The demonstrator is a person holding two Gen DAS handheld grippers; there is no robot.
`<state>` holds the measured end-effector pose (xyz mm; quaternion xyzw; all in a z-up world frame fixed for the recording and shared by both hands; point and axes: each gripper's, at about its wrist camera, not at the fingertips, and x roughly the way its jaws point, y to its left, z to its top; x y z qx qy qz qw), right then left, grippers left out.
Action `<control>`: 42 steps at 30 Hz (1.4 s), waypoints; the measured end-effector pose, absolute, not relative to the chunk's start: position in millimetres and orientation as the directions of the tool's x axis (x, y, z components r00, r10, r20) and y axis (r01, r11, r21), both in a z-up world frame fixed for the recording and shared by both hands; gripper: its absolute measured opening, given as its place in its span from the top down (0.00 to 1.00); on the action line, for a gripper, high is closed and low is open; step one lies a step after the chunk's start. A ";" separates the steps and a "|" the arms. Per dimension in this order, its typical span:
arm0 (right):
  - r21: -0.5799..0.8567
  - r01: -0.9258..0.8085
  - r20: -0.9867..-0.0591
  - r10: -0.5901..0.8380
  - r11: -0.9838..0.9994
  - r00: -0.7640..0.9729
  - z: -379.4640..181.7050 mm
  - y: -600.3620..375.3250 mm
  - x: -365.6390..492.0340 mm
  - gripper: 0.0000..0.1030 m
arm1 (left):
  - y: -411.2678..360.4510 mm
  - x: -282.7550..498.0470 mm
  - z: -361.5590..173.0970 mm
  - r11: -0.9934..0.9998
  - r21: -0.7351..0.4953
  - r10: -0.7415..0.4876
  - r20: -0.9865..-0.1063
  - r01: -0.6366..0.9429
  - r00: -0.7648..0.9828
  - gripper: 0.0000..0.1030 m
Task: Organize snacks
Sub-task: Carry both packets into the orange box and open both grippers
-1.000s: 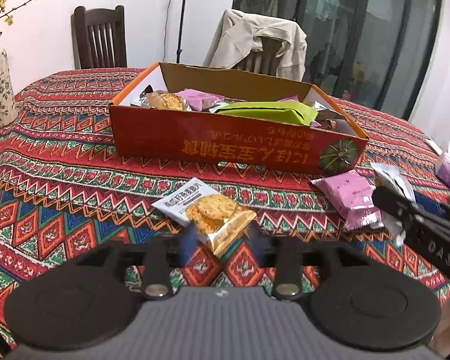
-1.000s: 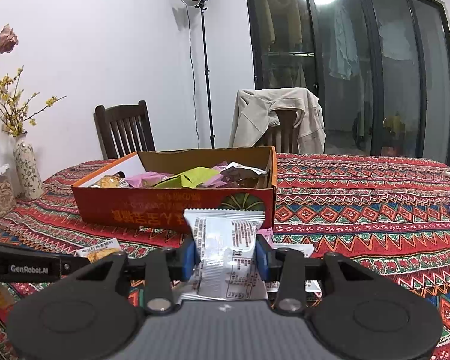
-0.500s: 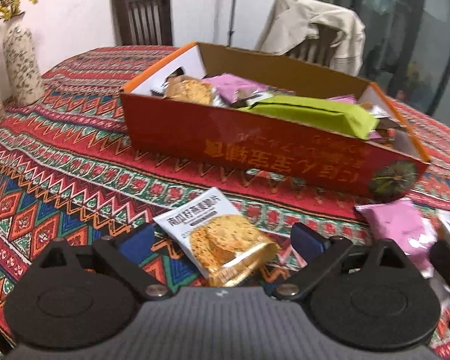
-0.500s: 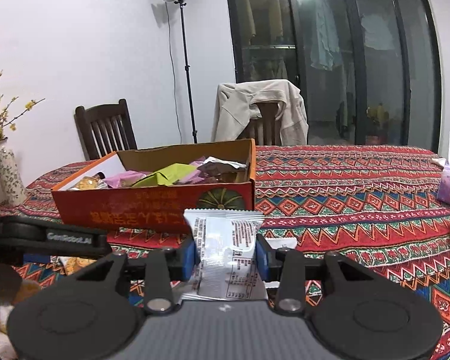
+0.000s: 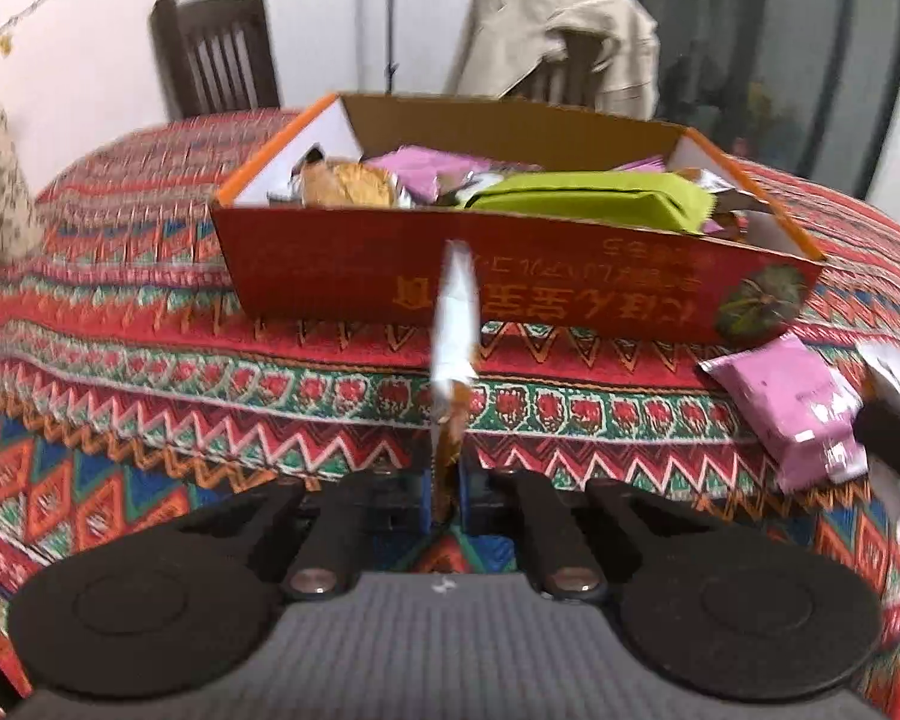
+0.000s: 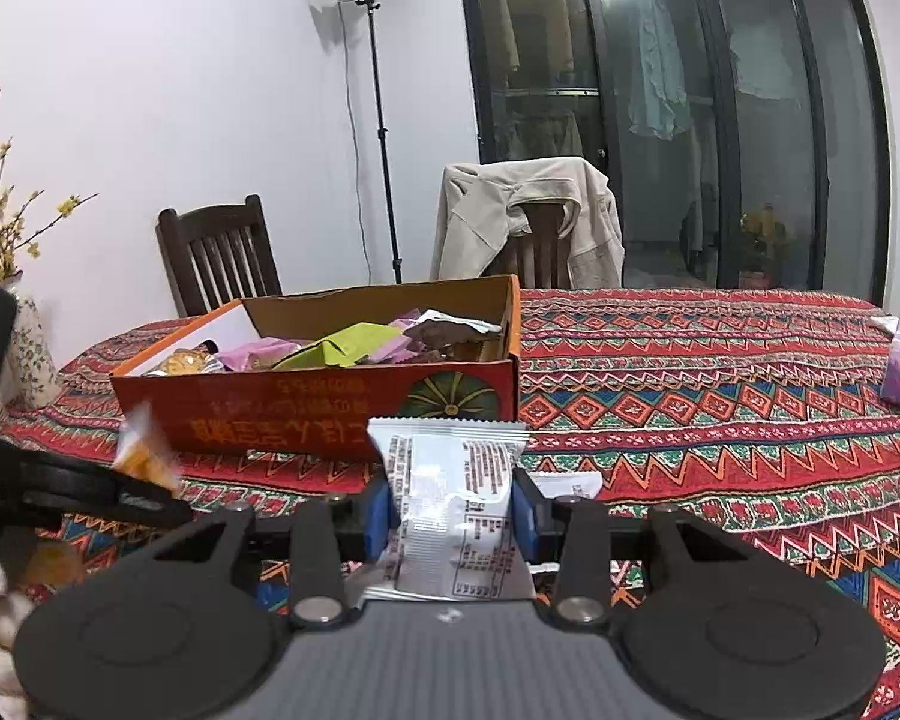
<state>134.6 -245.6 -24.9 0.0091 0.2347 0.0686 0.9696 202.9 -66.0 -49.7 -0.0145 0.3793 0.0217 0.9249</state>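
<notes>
Two tools – each grips one packet; one box.

landmark: open orange cardboard box | inside: crowded with wrappers, green packet topmost | before its front wall: bare patterned tablecloth, passable | right of it: pink packet obstructs | behind: two chairs

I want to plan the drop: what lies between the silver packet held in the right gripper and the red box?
In the right wrist view, only bare patterned tablecloth lies between the silver packet in the right gripper and the red box.
</notes>
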 end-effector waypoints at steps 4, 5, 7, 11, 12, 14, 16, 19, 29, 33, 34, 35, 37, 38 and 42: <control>0.026 -0.159 -0.444 0.154 0.987 0.882 -18.5 -237.2 129.8 0.62 | -56.7 185.8 -37.6 0.999 -0.029 -0.032 -0.653 0.018 0.757 0.92; 0.022 -0.168 -0.442 0.160 0.986 0.883 -16.1 -235.0 128.7 0.62 | -54.0 181.4 -31.5 0.999 -0.032 -0.049 -0.635 0.038 0.771 0.92; 0.012 -0.180 -0.432 0.167 0.984 0.886 -9.2 -230.4 128.1 0.62 | -51.4 174.5 -17.9 0.996 -0.041 -0.083 -0.599 0.074 0.796 0.92; -0.003 -0.190 -0.405 0.172 0.982 0.898 11.5 -222.8 138.5 0.62 | -48.6 173.7 15.6 0.991 -0.050 -0.133 -0.520 0.125 0.844 0.92; -0.007 -0.190 -0.399 0.171 0.982 0.901 16.9 -220.9 144.1 0.62 | -48.6 178.6 25.0 0.990 -0.052 -0.137 -0.502 0.128 0.854 0.92; -0.013 -0.189 -0.389 0.169 0.982 0.905 28.0 -215.7 160.1 0.62 | -50.0 191.0 38.2 0.990 -0.057 -0.141 -0.484 0.130 0.864 0.92; -0.013 -0.180 -0.387 0.161 0.984 0.908 36.9 -210.5 182.0 0.62 | -51.1 209.8 48.4 0.991 -0.056 -0.134 -0.470 0.121 0.872 0.92; -0.017 -0.165 -0.392 0.145 0.986 0.909 44.4 -202.1 219.0 0.62 | -50.3 240.8 55.4 0.993 -0.064 -0.118 -0.471 0.100 0.874 0.92; -0.013 -0.167 -0.473 0.141 0.986 0.870 25.5 -177.1 310.4 0.57 | -31.1 319.8 32.3 0.999 -0.050 -0.010 -0.509 -0.019 0.860 0.87; 0.008 -0.166 -0.487 0.148 0.986 0.861 16.3 -181.8 313.0 0.01 | -19.3 315.9 25.4 0.996 -0.072 0.005 -0.494 -0.047 0.869 0.14; 0.013 -0.164 -0.483 0.149 0.986 0.863 16.0 -185.0 310.6 0.00 | -18.0 310.6 25.8 0.995 -0.075 0.025 -0.472 -0.068 0.881 0.00; 0.019 -0.160 -0.481 0.149 0.987 0.864 16.1 -188.4 307.8 0.00 | -16.7 305.2 26.6 0.994 -0.078 0.038 -0.446 -0.080 0.894 0.00; 0.029 -0.154 -0.481 0.149 0.988 0.864 16.6 -196.0 300.3 0.00 | -14.7 298.3 29.0 0.994 -0.089 0.021 -0.437 -0.066 0.899 0.00; 0.032 -0.151 -0.479 0.148 0.988 0.865 17.8 -198.9 296.3 0.00 | -14.2 295.2 29.8 0.993 -0.099 0.010 -0.441 -0.060 0.898 0.00; 0.045 -0.140 -0.463 0.145 0.989 0.874 23.9 -214.6 275.7 0.00 | -17.4 277.4 30.4 0.994 -0.103 -0.005 -0.436 -0.045 0.900 0.00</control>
